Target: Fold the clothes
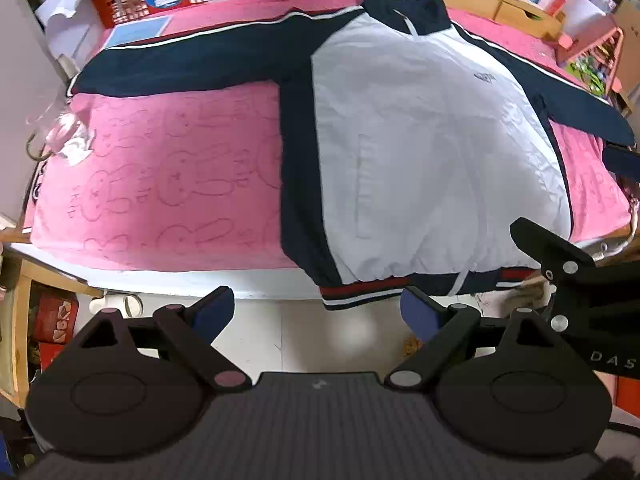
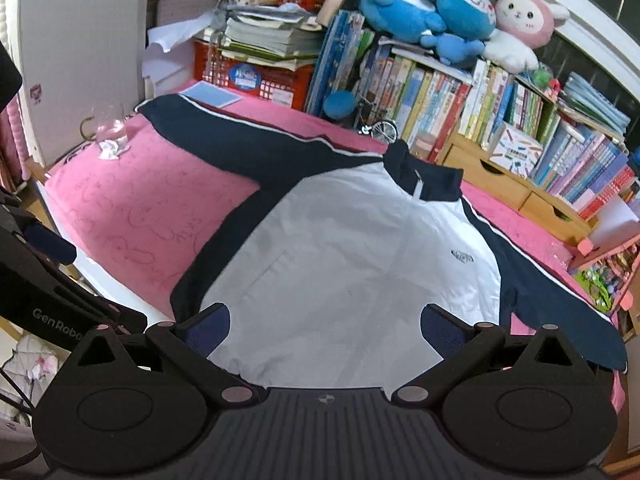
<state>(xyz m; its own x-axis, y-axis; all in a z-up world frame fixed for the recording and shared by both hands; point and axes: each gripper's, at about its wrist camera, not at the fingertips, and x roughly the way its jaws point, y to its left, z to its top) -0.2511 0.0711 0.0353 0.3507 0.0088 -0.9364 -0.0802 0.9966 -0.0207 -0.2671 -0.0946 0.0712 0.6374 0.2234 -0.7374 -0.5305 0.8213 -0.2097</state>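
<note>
**Jacket spread flat, both tongs hanging open at the hem**

I'm looking down at the jacket (image 2: 352, 256), lying face-up and spread out on the pink blanket (image 1: 160, 184) that covers the desk, collar (image 2: 424, 180) at the far side, both sleeves stretched out wide, hem (image 1: 360, 294) drooping over the near edge. My left tongs (image 1: 316, 312) are hovering just short of that hem, jaws apart and holding nothing. My right tongs (image 2: 326, 330) are floating over the white front, jaws apart too, nothing held.

I'm judging this as thin, light, slick shell cloth: limp, prone to sliding and billowing, no stiffness to hold a crease. The ribbed hem and the collar look the firmest places to pinch. The left sleeve (image 2: 248, 148) is reaching towards a glass (image 2: 111, 130) near the cuff, so I'm minding that.
</note>
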